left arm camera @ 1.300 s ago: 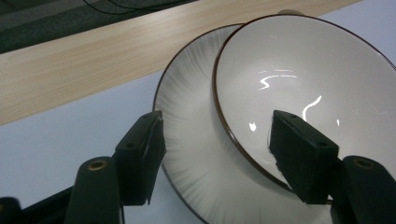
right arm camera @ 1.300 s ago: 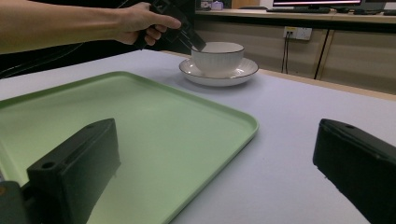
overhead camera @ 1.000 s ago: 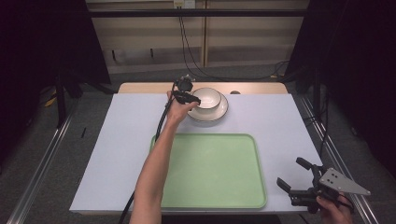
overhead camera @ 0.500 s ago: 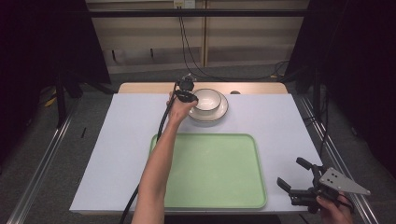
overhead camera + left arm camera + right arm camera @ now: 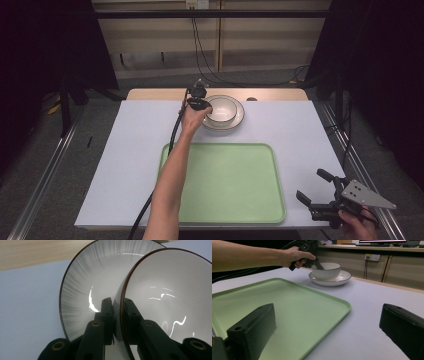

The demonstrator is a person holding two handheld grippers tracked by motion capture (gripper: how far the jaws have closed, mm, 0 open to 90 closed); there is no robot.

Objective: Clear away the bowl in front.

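The bowl [image 5: 221,109] is white w/ a thin dark rim. It sits inside a plate [image 5: 239,116], also white w/ a dark edge, at the far side of the desk [image 5: 125,150], near the middle of the far edge. In the left gripper view the bowl [image 5: 170,302] stands in front of the plate [image 5: 85,290], which has fine grey streaks toward its edge.

The left hand-held gripper [image 5: 200,104] is at the bowl's left rim. Its jaws have just been closing, and now they are clamped on the bowl wall: one jaw is inside the bowl, the other outside, between bowl and plate. The left gripper view shows the rim running down between the two black jaws, w/ the pads pressed on both sides. In the right gripper view the left hand [image 5: 295,257] is wrapped around the gripper's body, next to the bowl [image 5: 325,270].

A light green tray [image 5: 225,185] lies on the desk nearer to the person, just in front of the plate but apart from it.

The right hand-held gripper [image 5: 316,187] is at the near right corner of the desk, well apart from the bowl. Its jaws stand wide open and hold nothing. It points approx. toward the tray [image 5: 287,305].
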